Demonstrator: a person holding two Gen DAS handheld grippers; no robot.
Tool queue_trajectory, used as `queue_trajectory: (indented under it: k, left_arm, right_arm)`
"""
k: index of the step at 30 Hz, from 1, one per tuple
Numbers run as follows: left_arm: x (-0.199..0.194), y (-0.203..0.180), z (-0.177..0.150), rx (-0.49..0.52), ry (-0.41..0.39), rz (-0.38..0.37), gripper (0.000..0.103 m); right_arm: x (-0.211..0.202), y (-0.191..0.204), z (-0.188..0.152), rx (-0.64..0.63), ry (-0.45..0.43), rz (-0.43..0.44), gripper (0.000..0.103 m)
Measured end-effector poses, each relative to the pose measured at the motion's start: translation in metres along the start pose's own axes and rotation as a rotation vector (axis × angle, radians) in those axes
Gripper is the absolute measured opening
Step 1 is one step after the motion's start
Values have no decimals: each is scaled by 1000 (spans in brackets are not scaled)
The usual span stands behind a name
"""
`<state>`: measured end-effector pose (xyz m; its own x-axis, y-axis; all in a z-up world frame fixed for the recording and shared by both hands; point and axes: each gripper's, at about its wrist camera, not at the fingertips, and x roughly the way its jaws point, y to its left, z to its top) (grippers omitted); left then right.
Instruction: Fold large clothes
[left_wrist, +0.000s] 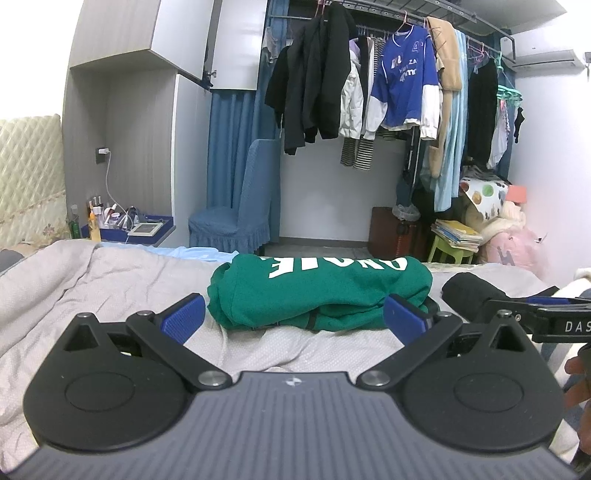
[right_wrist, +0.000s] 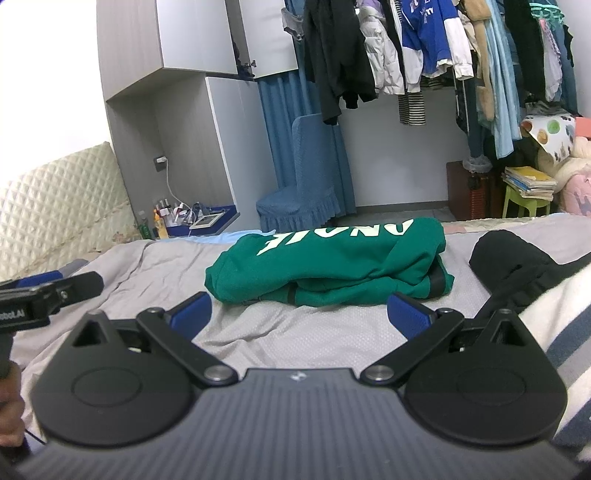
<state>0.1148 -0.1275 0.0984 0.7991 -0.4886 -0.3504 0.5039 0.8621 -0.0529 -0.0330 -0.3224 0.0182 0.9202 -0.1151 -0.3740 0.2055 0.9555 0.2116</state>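
green sweatshirt (left_wrist: 321, 291) sits folded on the bed (left_wrist: 110, 295), left tongs (left_wrist: 293, 317) and right tongs (right_wrist: 301, 314) both spread wide, holding nothing

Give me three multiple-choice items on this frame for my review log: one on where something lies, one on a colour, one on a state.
1. Where does the folded green sweatshirt lie?
A. on the blue chair
B. on the grey bed cover
C. on the clothes rail

2. What colour is its lettering?
A. white
B. black
C. yellow

3. How do the fingers of the left gripper and right gripper stand?
A. both shut on the cloth
B. one open, one shut
C. both open, holding nothing

Key: 1 B, it rests on the bed ahead of both grippers; 2 A, white letters show across its top; 3 C, in each wrist view the blue pads are spread wide, with bare bed cover between them.
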Motion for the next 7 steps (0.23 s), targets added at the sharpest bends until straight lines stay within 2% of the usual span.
queue_trajectory:
  k: [7]
  left_arm:
    - [0, -1, 2, -4, -2, 0, 103]
  right_arm:
    - [-4, 7, -2, -6, 4, -8, 103]
